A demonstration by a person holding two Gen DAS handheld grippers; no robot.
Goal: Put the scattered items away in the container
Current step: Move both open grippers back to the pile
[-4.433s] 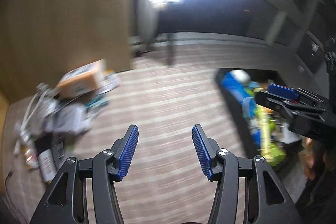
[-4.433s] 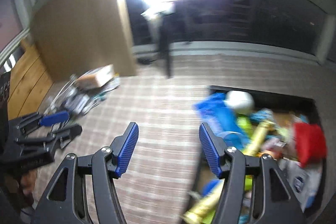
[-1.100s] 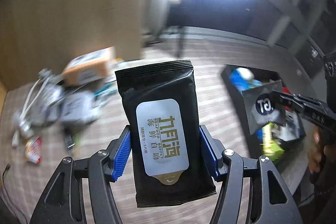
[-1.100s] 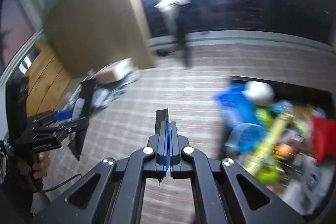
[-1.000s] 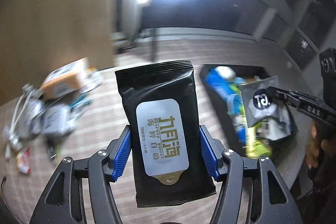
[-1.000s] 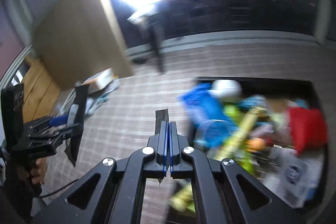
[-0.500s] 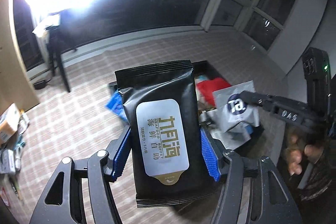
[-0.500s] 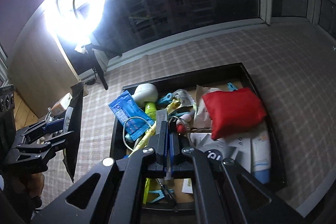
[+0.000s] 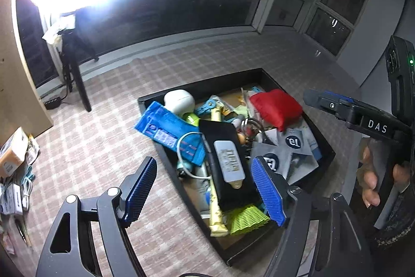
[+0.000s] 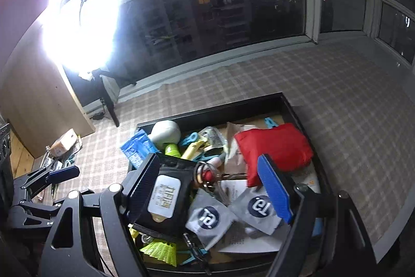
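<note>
The black tray (image 9: 197, 93) sits on the checked cloth, full of mixed items. A black wipes pack (image 9: 228, 157) with a silver label lies on top of them, free of any grip. My left gripper (image 9: 205, 191) hovers above it, jaws opening, nothing pressed between the blue pads. In the right wrist view the same wipes pack (image 10: 166, 196) lies beside two grey sachets (image 10: 210, 217) with round dark logos. My right gripper (image 10: 210, 186) hangs over them, jaws opening and empty. Each gripper shows in the other's view: the right gripper (image 9: 337, 105) and the left gripper (image 10: 59, 173).
The tray also holds a red pouch (image 9: 275, 108), a blue packet (image 9: 166, 129) and a white rounded object (image 9: 179, 100). More scattered items, including an orange box (image 9: 10, 160) and cables, lie far left. A ring light (image 10: 77, 22) on a stand glares behind. A person's hand (image 9: 371, 173) holds the right gripper.
Both grippers swung from the scattered pile to above the tray. The left let go of the black wipes pack and the right let go of a grey sachet; both now lie in the tray.
</note>
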